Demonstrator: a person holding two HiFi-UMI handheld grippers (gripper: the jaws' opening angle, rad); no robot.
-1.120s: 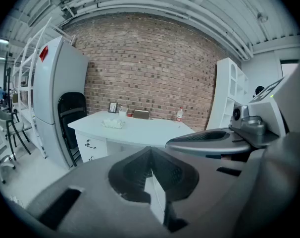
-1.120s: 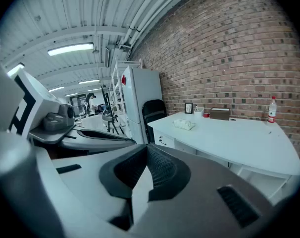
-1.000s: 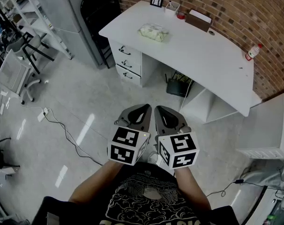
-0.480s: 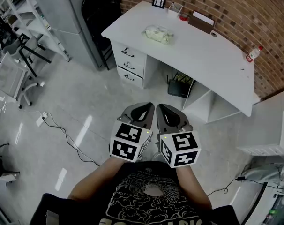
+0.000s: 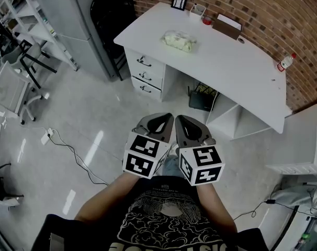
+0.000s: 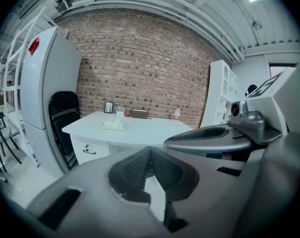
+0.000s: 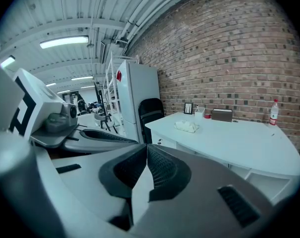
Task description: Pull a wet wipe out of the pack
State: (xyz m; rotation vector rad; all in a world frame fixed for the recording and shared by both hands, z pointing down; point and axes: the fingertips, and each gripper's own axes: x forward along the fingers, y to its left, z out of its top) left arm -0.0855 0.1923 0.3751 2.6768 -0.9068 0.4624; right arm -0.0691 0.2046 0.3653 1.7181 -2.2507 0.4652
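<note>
**A:** How far along was the job at that moment?

**B:** Hardly begun, I'd judge. The pack of wet wipes (image 5: 180, 40) lay on the desk (image 5: 237, 72), toward its left end and about midway between front and back edge. Nothing was touching it. No wipe appeared to be drawn out, though the pack was too small in every view to be sure of its flap.

**A:** And the grippers?

**B:** Both were well apart from the desk, out in front of its front edge and side by side above the floor (image 5: 95, 109). The left gripper (image 5: 157, 123) had its jaws pressed together on nothing. Its own view showed the ribbed pads meeting, with the desk far beyond them. The right gripper (image 5: 187, 125) was the same, closed and empty.

**A:** Was anything crowding the pack?

**B:** No. A picture frame (image 5: 179, 0), a cup (image 5: 197, 9) and a brown box (image 5: 225, 26) stood along the desk's back edge by the brick wall (image 5: 284, 14), behind the pack and clear of it. A bottle (image 5: 285, 63) stood at the desk's right end, well away.

**A:** So what was left?

**B:** By my reckoning, all of it. The grippers had to be brought to the desk and the jaws opened. Probably one would steady the pack while the other pinched a wipe and drew it out.
</note>
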